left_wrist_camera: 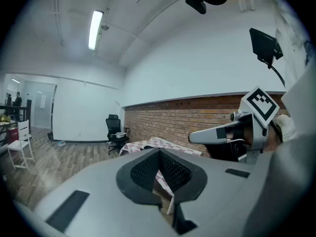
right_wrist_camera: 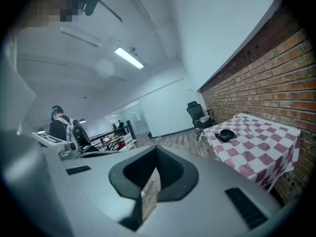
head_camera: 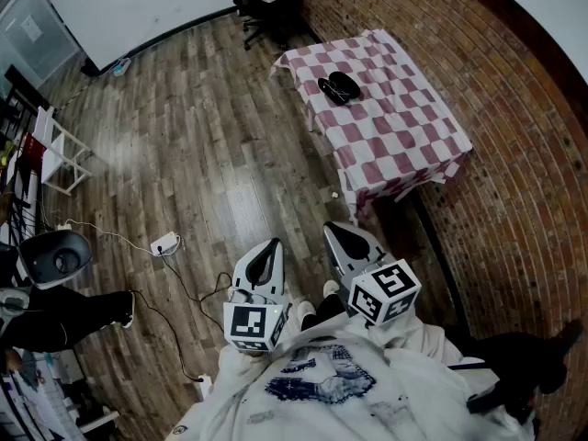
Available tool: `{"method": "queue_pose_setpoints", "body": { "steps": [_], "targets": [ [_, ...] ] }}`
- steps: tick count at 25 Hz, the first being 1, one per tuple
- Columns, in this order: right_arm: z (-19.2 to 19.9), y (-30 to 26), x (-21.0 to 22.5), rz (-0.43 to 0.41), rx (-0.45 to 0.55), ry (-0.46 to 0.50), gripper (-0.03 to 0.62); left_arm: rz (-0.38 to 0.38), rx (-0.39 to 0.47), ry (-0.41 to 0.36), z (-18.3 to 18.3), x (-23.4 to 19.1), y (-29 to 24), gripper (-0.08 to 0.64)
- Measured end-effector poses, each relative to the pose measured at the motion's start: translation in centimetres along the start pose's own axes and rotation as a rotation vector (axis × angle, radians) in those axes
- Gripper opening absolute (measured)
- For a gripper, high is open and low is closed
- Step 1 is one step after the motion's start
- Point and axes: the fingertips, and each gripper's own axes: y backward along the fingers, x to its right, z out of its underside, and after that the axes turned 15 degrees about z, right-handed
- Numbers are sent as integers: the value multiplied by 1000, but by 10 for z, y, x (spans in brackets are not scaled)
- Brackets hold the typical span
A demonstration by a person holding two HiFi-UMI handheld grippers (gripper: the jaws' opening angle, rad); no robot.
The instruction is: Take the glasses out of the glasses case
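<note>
While held low and close to the person's chest, the left gripper [head_camera: 272, 246] and right gripper [head_camera: 333, 231] sit side by side, each with its jaws pressed together on nothing. Farther off, across the wood floor [head_camera: 202, 154], a table [head_camera: 404, 136] in a red-and-white checked cloth stands by the brick wall [head_camera: 514, 81] at right. The black case [head_camera: 338, 87] lies on the table's far half, well apart from both grippers. It is too small to tell whether glasses are inside.
</note>
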Motion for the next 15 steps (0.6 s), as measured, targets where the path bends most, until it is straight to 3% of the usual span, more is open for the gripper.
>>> {"method": "queue_pose_setpoints", "body": {
  "steps": [7, 15],
  "targets": [
    [8, 22, -14, -36, 3, 5, 14, -34, -37, 11, 13, 19, 20, 9],
    [-2, 43, 33, -56, 28, -82, 14, -22, -51, -54, 0, 52, -19, 9]
  ]
}}
